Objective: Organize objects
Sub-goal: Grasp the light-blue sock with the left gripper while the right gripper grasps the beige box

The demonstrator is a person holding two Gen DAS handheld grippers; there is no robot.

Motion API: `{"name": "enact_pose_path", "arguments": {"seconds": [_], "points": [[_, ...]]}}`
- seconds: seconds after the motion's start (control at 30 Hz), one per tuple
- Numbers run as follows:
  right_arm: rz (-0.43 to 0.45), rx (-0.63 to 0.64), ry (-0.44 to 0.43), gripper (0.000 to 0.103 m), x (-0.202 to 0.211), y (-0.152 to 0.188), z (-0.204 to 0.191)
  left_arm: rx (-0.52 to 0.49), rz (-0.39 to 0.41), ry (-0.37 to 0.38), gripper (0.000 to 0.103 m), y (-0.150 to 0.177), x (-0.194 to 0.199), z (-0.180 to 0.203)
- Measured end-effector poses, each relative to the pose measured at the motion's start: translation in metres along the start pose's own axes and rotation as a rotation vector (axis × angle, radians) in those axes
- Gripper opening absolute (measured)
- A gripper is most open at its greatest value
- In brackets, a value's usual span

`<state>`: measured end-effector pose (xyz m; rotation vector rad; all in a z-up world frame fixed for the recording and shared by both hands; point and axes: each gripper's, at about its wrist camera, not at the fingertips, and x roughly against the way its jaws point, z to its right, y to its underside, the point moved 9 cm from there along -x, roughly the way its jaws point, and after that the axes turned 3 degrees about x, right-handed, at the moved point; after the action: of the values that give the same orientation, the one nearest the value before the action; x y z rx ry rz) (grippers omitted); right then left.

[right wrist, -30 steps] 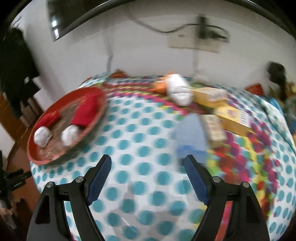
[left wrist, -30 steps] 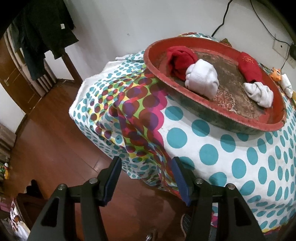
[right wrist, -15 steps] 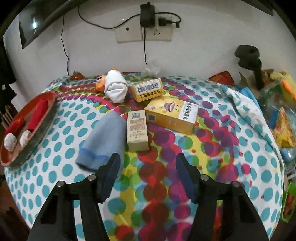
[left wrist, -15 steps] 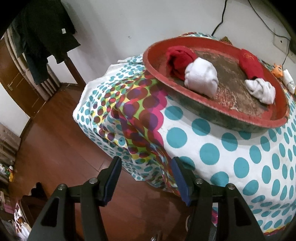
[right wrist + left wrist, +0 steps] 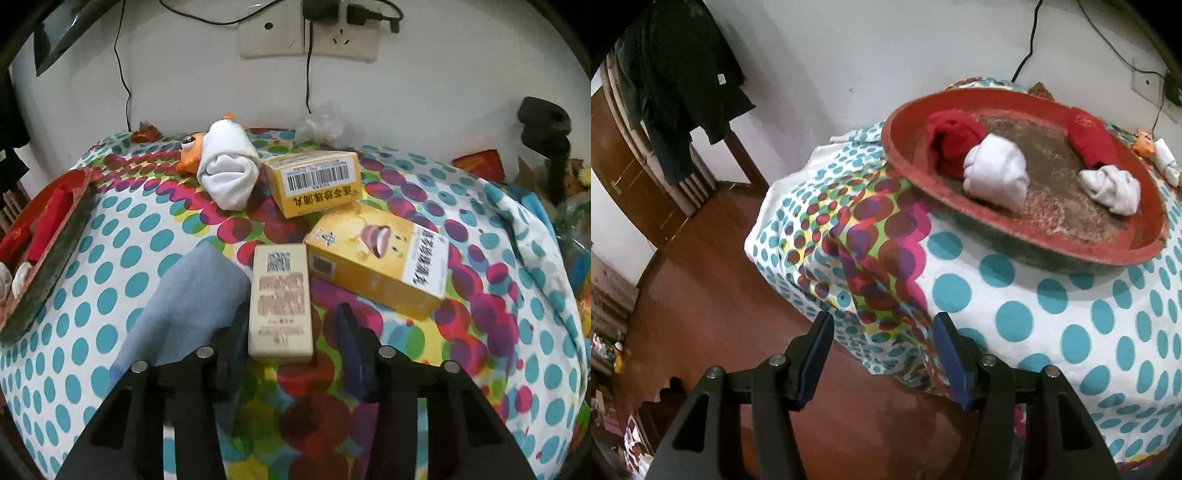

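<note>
- Right gripper (image 5: 291,332) gapes wide around the cream box's (image 5: 279,301) near end, not gripping.
- Blue cloth (image 5: 184,306) lies touching the box's left side.
- Left gripper (image 5: 882,354) hangs open, holding nothing.

Tablecloth (image 5: 122,236) is looking like thin printed cotton, matt, creasing at the hanging corner. Red tray (image 5: 1027,221) is showing worn glossy paint on the rim, scuffed rough brown floor, dull grimy underside. Rolled socks (image 5: 995,177) are reading as soft knit cloth, matt. Blue cloth (image 5: 184,306) is looking smooth, matt. Cream box (image 5: 280,302) and yellow boxes (image 5: 376,266) are showing printed cardboard, slightly satin. Floor (image 5: 701,295) is looking like glossy varnished wood. Gripper fingers (image 5: 812,354) are reading matt black plastic with blue rubbery pads.
</note>
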<state>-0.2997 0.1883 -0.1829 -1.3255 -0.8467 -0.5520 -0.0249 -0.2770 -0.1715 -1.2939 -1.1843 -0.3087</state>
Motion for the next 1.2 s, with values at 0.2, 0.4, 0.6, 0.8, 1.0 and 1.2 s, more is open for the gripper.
{"name": "enact_pose_path", "arguments": {"seconds": [0.2,0.4,0.6,0.8,1.0,1.2], "points": [[0.018,0.003,0.007,0.029,-0.002,-0.003,0.001,-0.080,-0.015,0.045,0.057,0.000,0.022,0.034],[0.022,-0.011,-0.015,0.028,0.003,0.003,0.004,-0.201,0.031,0.163,0.057,-0.010,0.063,0.105],[0.011,-0.015,-0.008,0.028,0.020,0.024,0.015,-0.355,0.031,0.309,0.057,-0.014,0.089,0.208],[0.018,-0.040,-0.002,0.028,0.034,0.043,0.034,-0.432,-0.001,0.467,0.057,-0.024,0.110,0.304],[0.016,-0.031,0.015,0.028,0.033,0.042,0.033,-0.381,-0.088,0.626,0.057,-0.045,0.118,0.383],[0.021,-0.054,0.000,0.029,0.033,0.041,0.034,-0.380,-0.104,0.647,0.057,-0.059,0.105,0.451]]}}
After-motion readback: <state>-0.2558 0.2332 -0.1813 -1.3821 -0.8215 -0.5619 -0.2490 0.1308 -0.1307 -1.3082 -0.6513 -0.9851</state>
